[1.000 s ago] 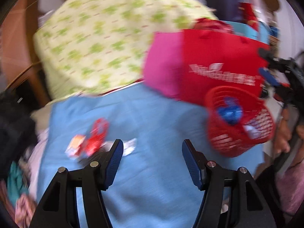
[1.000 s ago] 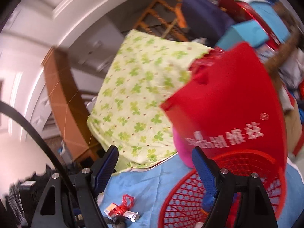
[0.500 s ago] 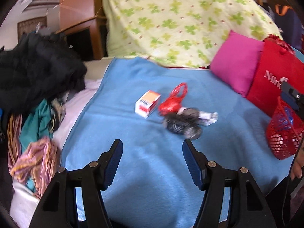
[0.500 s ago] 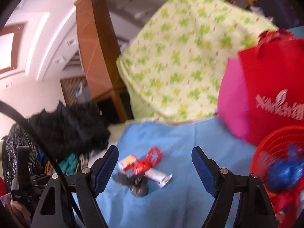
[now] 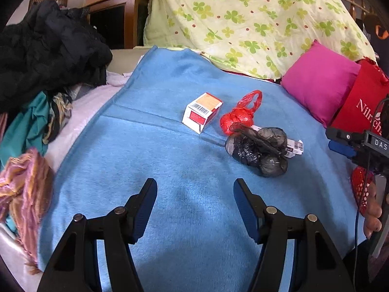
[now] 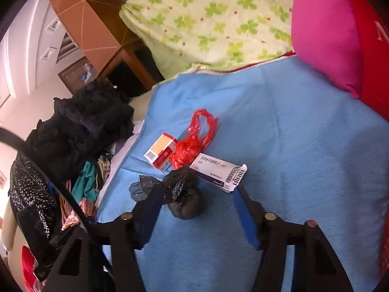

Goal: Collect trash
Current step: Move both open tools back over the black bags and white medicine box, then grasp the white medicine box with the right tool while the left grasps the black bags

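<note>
**Right wrist view: closing in on the trash**

Swung down from the red mesh basket (image 5: 361, 189); right gripper (image 6: 194, 206) just narrowed, half-wide, straddling crumpled black plastic bag (image 6: 183, 200), not yet pinched. Left gripper (image 5: 194, 204) half-wide, empty, trash just ahead.

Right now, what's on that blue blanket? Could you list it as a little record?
surface: blue blanket
trash: orange-and-white box; knotted red bag; black bag; white carton
right gripper: jaws just closing around the black bag, not pressing yet
left gripper: open, empty
nearby: pink pillow
</note>
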The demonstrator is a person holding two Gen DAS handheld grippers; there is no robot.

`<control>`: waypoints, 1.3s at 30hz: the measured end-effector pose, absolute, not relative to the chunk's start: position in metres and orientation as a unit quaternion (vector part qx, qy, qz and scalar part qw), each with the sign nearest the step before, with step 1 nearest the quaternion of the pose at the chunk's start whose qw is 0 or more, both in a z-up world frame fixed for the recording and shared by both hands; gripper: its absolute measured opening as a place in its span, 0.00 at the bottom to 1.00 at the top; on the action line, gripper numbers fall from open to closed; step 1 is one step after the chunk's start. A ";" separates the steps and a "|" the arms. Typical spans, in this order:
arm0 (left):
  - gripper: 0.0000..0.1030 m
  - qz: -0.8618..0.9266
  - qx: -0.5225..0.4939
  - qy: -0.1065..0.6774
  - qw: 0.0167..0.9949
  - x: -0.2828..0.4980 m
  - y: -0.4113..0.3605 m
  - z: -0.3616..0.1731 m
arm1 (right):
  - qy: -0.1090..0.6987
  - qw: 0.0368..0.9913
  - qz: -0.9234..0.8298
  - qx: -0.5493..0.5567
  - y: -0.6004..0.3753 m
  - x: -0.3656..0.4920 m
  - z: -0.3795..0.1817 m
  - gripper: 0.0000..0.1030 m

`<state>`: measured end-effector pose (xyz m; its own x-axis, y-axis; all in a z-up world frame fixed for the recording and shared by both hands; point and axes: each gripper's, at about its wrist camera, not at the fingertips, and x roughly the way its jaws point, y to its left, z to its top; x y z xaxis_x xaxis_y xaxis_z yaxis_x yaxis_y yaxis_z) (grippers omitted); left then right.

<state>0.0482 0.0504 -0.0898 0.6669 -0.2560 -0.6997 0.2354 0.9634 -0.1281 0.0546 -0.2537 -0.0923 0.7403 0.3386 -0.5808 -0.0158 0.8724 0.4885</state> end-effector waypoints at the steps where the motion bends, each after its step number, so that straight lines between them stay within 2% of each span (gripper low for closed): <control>1: 0.64 -0.138 -0.018 0.389 0.911 0.049 0.050 -0.092 | 0.345 0.908 0.090 0.222 -0.252 0.059 -0.093 0.61; 9: 0.64 -0.180 -0.013 0.391 0.902 0.053 0.020 -0.094 | 0.384 0.916 0.070 0.091 -0.247 0.118 -0.114 0.55; 24: 0.64 -0.161 -0.023 0.408 0.898 0.045 0.029 -0.100 | 0.451 0.873 0.170 0.077 -0.212 0.156 -0.156 0.57; 26: 0.64 -0.160 -0.023 0.408 0.899 0.043 0.029 -0.099 | 0.452 0.875 0.165 0.052 -0.201 0.150 -0.155 0.51; 27: 0.64 -0.160 -0.023 0.409 0.898 0.043 0.028 -0.098 | 0.457 0.873 0.162 0.043 -0.196 0.148 -0.155 0.42; 28: 0.64 -0.161 -0.023 0.410 0.898 0.042 0.027 -0.097 | 0.463 0.872 0.155 0.031 -0.191 0.145 -0.156 0.42; 31: 0.64 -0.170 -0.023 0.409 0.896 0.042 0.019 -0.092 | 0.456 0.879 0.141 0.008 -0.184 0.135 -0.149 0.41; 35: 0.65 -0.189 -0.022 0.404 0.895 0.047 -0.003 -0.081 | 0.426 0.896 0.117 0.048 -0.202 0.119 -0.122 0.41; 38: 0.74 -0.194 -0.013 0.408 0.892 0.059 -0.028 -0.079 | 0.383 0.917 0.092 0.066 -0.223 0.103 -0.097 0.41; 39: 0.74 -0.193 -0.013 0.411 0.891 0.063 -0.035 -0.080 | 0.367 0.923 0.085 0.072 -0.231 0.097 -0.090 0.41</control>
<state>0.0631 -0.0348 -0.0796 0.5871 -0.3548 -0.7276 0.3330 0.9251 -0.1825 0.0966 -0.2312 -0.0897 0.7159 0.2092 -0.6662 -0.1034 0.9753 0.1952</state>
